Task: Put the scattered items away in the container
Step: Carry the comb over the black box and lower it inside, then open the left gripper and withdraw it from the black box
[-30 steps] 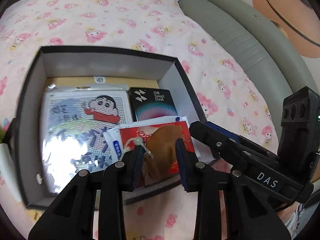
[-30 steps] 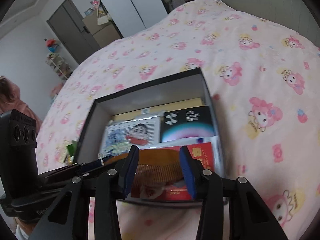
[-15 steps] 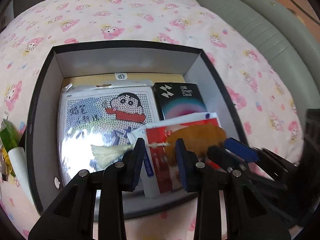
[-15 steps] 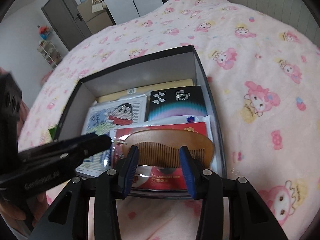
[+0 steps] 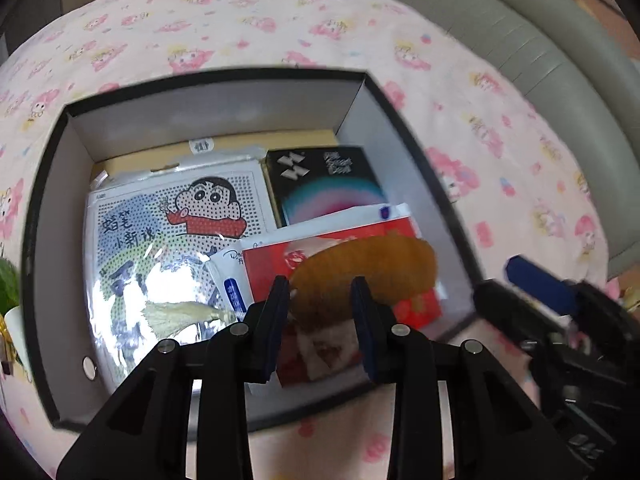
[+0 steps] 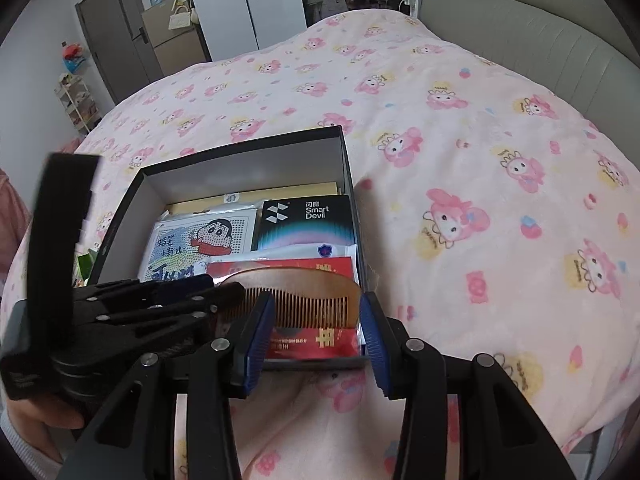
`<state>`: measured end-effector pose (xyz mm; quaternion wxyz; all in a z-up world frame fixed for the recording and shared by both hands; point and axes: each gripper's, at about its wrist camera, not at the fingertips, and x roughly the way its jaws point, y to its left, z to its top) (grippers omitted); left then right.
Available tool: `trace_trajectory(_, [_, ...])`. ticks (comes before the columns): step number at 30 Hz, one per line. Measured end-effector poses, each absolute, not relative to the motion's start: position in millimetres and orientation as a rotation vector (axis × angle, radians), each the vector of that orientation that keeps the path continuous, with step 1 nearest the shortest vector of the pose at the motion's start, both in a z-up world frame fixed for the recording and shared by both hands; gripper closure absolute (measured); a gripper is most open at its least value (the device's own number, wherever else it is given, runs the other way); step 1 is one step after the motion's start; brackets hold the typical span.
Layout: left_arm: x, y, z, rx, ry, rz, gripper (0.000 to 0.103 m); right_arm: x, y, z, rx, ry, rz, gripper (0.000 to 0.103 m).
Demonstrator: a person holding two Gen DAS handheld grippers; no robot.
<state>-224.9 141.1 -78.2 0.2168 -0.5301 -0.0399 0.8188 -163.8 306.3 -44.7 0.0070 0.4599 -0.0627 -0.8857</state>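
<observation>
A black box with grey walls (image 5: 56, 184) (image 6: 340, 152) sits on the bed. Inside lie a cartoon bead kit (image 5: 168, 232) (image 6: 204, 240), a black Smart Devil box (image 5: 324, 188) (image 6: 308, 218), a red packet (image 5: 416, 304) (image 6: 280, 270) and a wooden comb (image 5: 372, 272) (image 6: 304, 296) with a pale tassel (image 5: 176, 314). The comb rests on the red packet. My left gripper (image 5: 320, 320) is open just above the comb's near end. My right gripper (image 6: 316, 332) is open at the box's near edge, the comb beyond its fingers.
The bed has a pink cartoon quilt (image 6: 480, 200). A grey padded headboard (image 6: 540, 40) runs along the right. A green and white item (image 5: 10, 304) lies outside the box's left wall. A door and wardrobe (image 6: 168, 32) stand far off.
The comb has been let go and now lies on the red packet in the box. The right gripper has opened wider and drawn back. The left gripper has shifted left over the box.
</observation>
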Motion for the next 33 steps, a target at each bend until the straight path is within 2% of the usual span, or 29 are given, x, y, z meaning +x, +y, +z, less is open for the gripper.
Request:
trace_trajectory(6, [-189, 131, -38, -1.345, -0.112, 2.336, 0.068, -149, 296, -29, 1.383, -0.186, -2.778, 0.063])
trace_trajectory(16, [-143, 116, 36, -1.15, 0.054, 2.544, 0.066, -117, 279, 23, 1.189, -0.2, -2.82, 0.061])
trace_trajectory(24, [-108, 94, 54, -1.127, 0.086, 2.609, 0.065, -88, 253, 50, 1.08, -0.121, -2.818, 0.061])
trace_trajectory(33, [-67, 48, 49, -1.154, 0.054, 2.7, 0.065, -60, 214, 49, 1.042, -0.092, -2.727, 0.061])
